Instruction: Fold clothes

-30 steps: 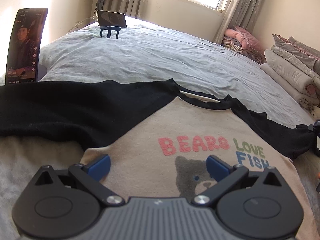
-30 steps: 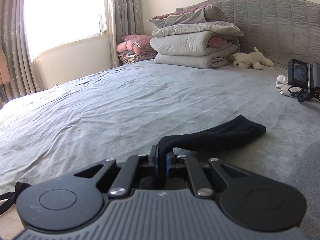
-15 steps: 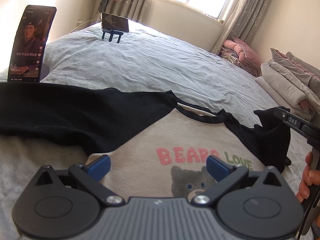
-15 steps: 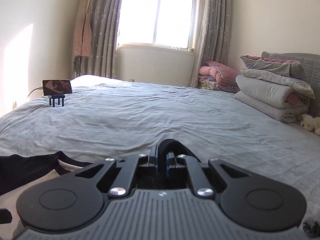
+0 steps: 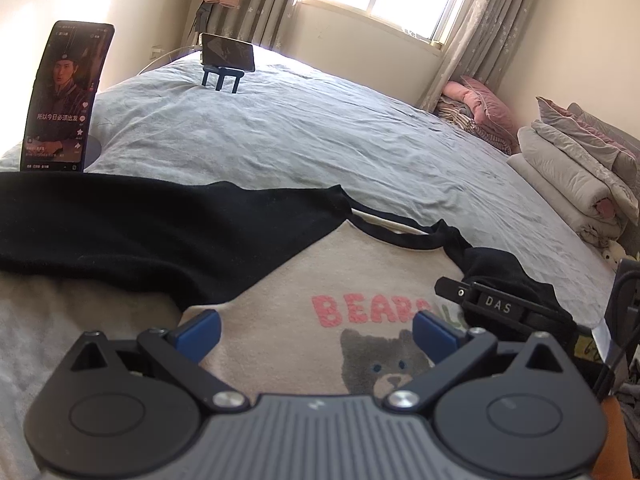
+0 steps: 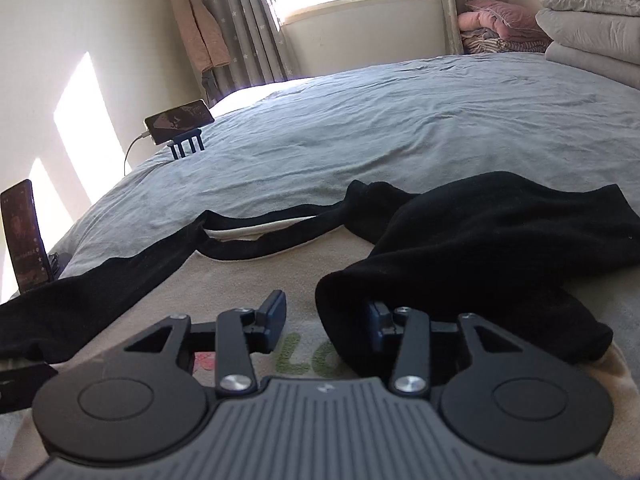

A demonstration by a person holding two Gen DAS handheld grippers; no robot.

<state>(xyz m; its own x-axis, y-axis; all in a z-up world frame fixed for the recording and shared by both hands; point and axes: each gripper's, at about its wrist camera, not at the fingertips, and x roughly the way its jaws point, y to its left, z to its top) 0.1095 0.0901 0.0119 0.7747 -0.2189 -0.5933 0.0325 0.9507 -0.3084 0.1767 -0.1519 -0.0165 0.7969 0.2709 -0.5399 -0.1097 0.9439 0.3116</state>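
— Lying flat on the bed (image 5: 360,148), chest up: shirt (image 5: 320,280), beige body, black sleeves, bear print.

— Relative to the left gripper (image 5: 316,334)?

— Directly beneath and ahead of it. Blue fingers (image 5: 198,332) spread wide, one near the left armpit seam, the other by the bear's head; nothing pinched. Touching the cloth or hovering, cannot tell.

— And the right sleeve (image 6: 480,248)?

— Folded inward across the chest, bunched in a black heap over the printed letters.

— Right gripper (image 6: 326,322)?

— Spread too, gripping nothing. Sleeve end draped against the right finger (image 6: 378,326), partly hiding it; left finger bare over beige cloth.

— Left sleeve (image 5: 132,224)?

— Stretched straight out sideways.

— Farther out?

— Phone (image 5: 64,96) standing upright just behind that sleeve; second phone (image 5: 228,52) on a small stand near the far edge. Folded quilts (image 5: 576,176) stacked at the right.
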